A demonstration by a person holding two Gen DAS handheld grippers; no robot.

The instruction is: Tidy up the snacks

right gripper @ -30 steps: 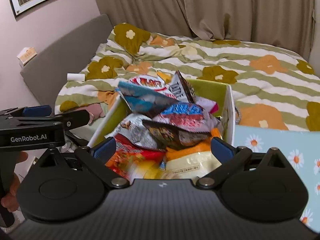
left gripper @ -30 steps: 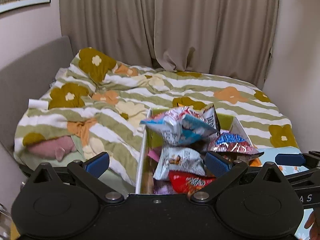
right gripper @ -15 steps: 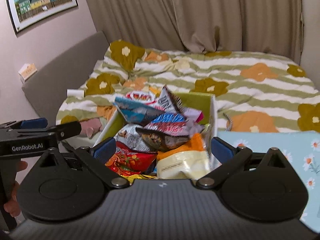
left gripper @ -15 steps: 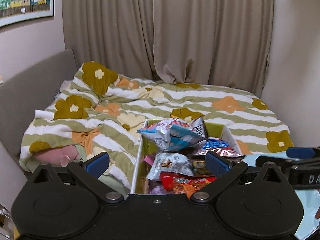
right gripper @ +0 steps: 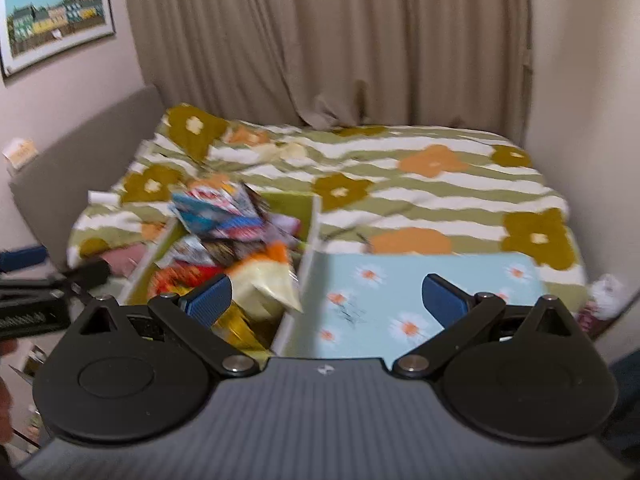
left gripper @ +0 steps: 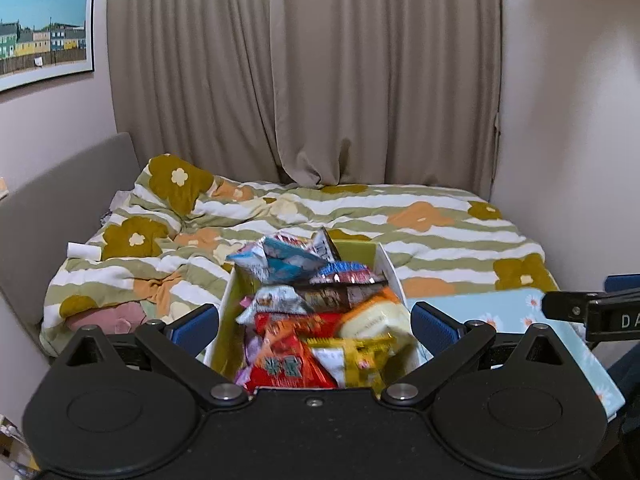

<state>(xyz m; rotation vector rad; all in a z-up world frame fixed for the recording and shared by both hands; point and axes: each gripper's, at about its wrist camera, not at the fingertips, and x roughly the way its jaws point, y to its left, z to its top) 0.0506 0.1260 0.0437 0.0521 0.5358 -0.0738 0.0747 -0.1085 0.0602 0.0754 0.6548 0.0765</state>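
Left wrist view is showing the left gripper point(left gripper: 314, 326) hanging spread and empty, snack packets point(left gripper: 316, 312) heaping in the box point(left gripper: 390, 266) just ahead. The right gripper point(right gripper: 326, 298), likewise spread, is hovering over the flowered lid point(right gripper: 420, 288); sorting looks either pending or complete.

A flowered quilt point(left gripper: 400, 220) is spread across the frame's middle, curtains point(left gripper: 304, 72) hung above, a picture point(left gripper: 42, 34) upper left

snack packets point(left gripper: 308, 312) — crinkled foil and plastic bags, red, blue, silver, yellow, cream | heaped above the rim, some tilted on edge | inside box point(left gripper: 224, 304) — white outside, green inside, open-topped | resting on the bed, just beside daisy-print blue panel
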